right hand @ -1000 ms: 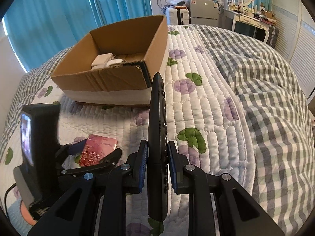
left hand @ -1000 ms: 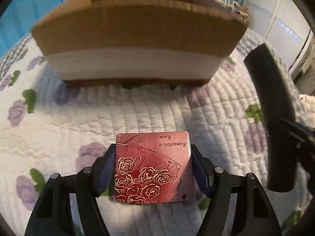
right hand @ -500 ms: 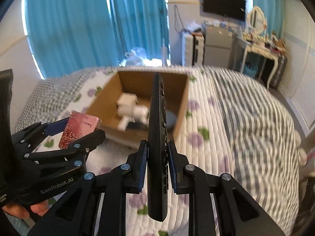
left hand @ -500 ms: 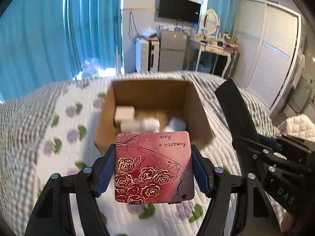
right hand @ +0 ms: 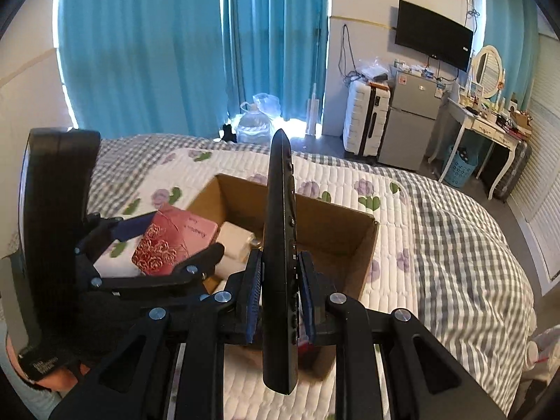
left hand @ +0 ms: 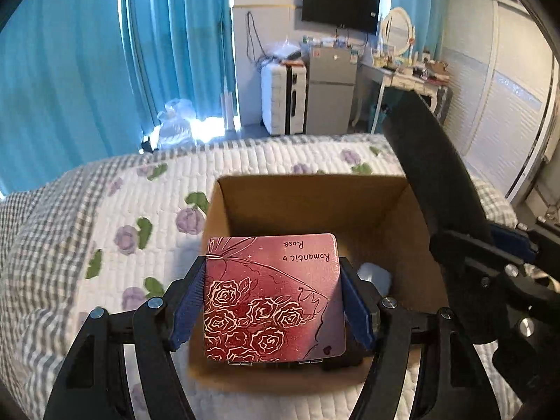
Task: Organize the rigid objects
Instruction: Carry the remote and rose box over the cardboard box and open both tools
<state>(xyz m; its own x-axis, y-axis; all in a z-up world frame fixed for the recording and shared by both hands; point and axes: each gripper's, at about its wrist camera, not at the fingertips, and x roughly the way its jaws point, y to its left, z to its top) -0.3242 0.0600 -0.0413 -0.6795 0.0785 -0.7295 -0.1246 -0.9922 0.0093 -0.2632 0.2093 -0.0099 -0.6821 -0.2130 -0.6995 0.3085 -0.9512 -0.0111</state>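
Over the box (left hand: pixel 315 196) now, tin (left hand: pixel 273 297) lifted.

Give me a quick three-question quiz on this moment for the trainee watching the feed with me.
1. True or false: the left gripper holds the red rose tin above the open cardboard box.
2. What does the right gripper hold? A) a white charger B) a black remote control C) a cup
3. Fill in: the box sits on a bed with a ____-patterned quilt.

Key:
1. True; the tin is clamped by its two side edges.
2. B; it stands on edge between the pads.
3. Flower (purple blooms, green leaves).
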